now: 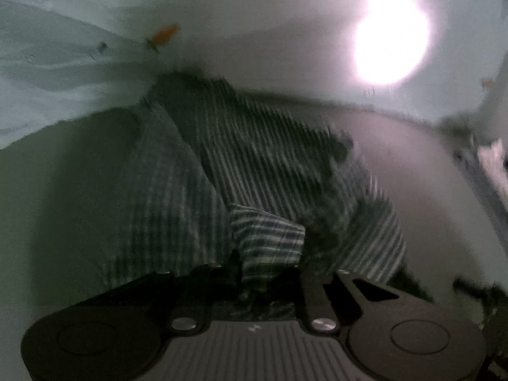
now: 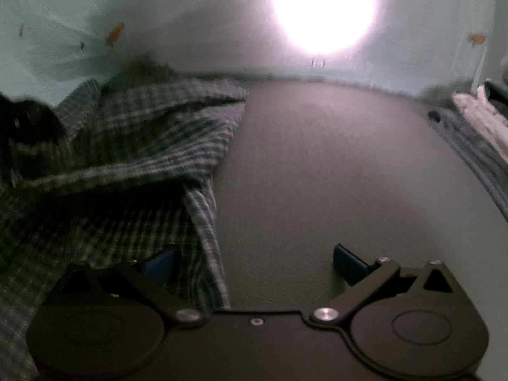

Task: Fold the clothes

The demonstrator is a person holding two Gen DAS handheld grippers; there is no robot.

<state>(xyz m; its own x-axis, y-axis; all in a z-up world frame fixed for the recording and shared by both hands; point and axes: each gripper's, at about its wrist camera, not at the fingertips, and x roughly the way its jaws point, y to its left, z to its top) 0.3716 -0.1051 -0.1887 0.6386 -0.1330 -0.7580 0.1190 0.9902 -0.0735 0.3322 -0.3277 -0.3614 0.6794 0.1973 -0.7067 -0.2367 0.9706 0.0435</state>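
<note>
While the left gripper point(image 1: 270, 270) is pinching a bunched fold of the plaid shirt point(image 1: 266, 244) on the grey surface point(image 1: 412, 174), keeping it taut helps, as the right gripper point(image 2: 254, 263) is hovering spread at the shirt's hem point(image 2: 206, 222), needing to close there.

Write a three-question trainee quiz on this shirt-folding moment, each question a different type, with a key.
1. True or false: the left gripper is shut on a fold of the plaid shirt.
2. Multiple choice: the right gripper has its jaws A) clamped on a sleeve, B) open, the shirt edge between them, C) out of view.
3. Fill in: folded clothes lie at the far ______ of the right wrist view.

Key: 1 true; 2 B; 3 right.
</note>
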